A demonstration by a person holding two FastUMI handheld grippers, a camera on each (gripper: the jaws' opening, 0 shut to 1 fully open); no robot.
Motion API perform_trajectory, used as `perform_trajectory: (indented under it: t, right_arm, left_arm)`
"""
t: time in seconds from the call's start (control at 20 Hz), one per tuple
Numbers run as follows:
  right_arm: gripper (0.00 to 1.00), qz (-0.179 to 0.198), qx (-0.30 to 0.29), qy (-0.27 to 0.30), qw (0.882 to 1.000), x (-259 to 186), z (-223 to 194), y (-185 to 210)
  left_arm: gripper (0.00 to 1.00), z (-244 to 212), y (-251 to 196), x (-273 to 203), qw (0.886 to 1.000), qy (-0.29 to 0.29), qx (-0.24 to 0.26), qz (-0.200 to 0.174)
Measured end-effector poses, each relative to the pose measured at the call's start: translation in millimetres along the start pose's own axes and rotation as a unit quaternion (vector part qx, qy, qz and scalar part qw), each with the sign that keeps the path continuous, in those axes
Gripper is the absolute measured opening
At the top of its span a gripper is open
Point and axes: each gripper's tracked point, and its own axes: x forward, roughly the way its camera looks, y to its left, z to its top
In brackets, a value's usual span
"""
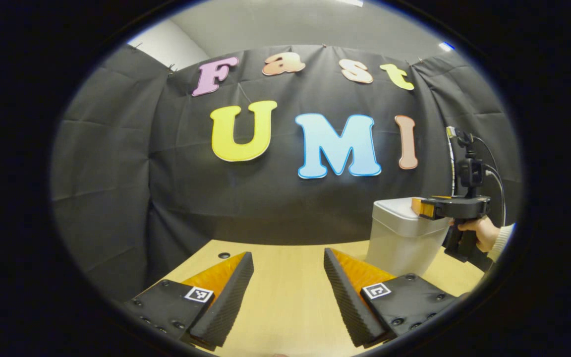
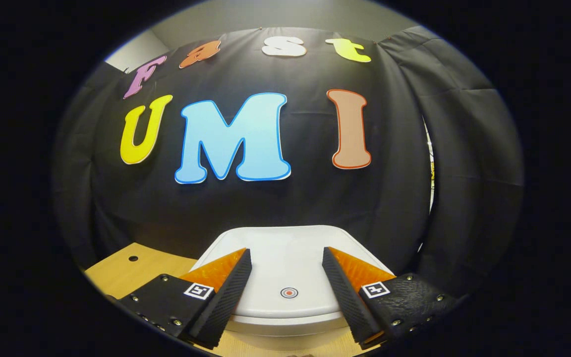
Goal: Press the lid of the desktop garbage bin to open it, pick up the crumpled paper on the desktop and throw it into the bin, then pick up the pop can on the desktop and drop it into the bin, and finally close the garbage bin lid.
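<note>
pale wooden desktop (image 1: 285,297) under black cloth. white plastic bin (image 1: 399,238) at right of the left gripper view, lid (image 2: 285,267) shut. right gripper (image 2: 285,277) spread wide above it; left gripper (image 1: 288,287) spread, empty. likely light, rigid, slick; best pressed at red-dot button (image 2: 289,292).

Bin (image 1: 398,238): pale grey-white plastic, squarish with rounded corners, upright on the wooden desktop (image 1: 285,292), close before the black cloth wall. Body tapers slightly towards the base.

Lid (image 2: 285,267): white, smooth, gently domed, shut flat on the rim. Small round red-and-white press mark (image 2: 289,293) near its front edge, seen in the right gripper view.
</note>
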Motion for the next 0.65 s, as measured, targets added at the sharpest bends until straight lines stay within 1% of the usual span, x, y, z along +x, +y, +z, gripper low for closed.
perform_trajectory:
  t: [0.1,0.2,0.25,0.3,0.35,0.4,0.45,0.5,0.55,0.65]
  right_arm:
    - [0.93,-0.009,-0.005,0.016,1.0,-6.0,2.4,-4.1]
    - [0.93,-0.004,-0.009,0.018,1.0,-15.3,5.3,-3.4]
    - [0.93,-0.003,-0.01,0.016,1.0,-21.0,7.7,-4.5]
    - [0.93,0.0,-0.009,0.01,1.0,-27.8,12.7,-4.6]
    - [0.93,0.004,-0.007,0.003,1.0,-36.0,17.4,-2.9]
    - [0.93,0.01,-0.006,-0.004,1.0,-44.8,22.0,-1.5]
    - [0.93,0.013,-0.007,-0.011,1.0,-53.8,25.5,-0.1]
    - [0.93,0.014,-0.012,-0.016,1.0,-62.8,29.0,-0.2]
    - [0.93,0.016,-0.016,-0.02,1.0,-72.5,31.9,1.2]
    - [0.93,0.017,-0.023,-0.033,0.999,-91.6,38.3,3.7]
  left_arm:
    - [0.96,2.3,-1.7,-5.8,1.0,-0.002,0.002,0.006]
    - [0.96,3.1,-5.4,-12.3,1.0,-0.004,0.005,0.011]
    - [0.93,3.3,-7.9,-15.9,1.0,-0.006,0.007,0.012]
    - [0.96,3.6,-10.6,-18.9,1.0,-0.007,0.009,0.012]
    - [0.96,3.2,-13.1,-21.8,1.0,-0.009,0.012,0.011]
    - [0.96,3.8,-16.1,-24.6,1.0,-0.011,0.014,0.01]
    - [0.9,3.3,-18.9,-26.6,1.0,-0.013,0.016,0.007]
    - [0.9,3.1,-22.9,-27.4,1.0,-0.013,0.015,0.002]
    - [0.93,2.1,-26.6,-27.1,1.0,-0.013,0.014,-0.003]
    - [0.94,2.7,-34.8,-25.9,1.0,-0.014,0.014,-0.015]
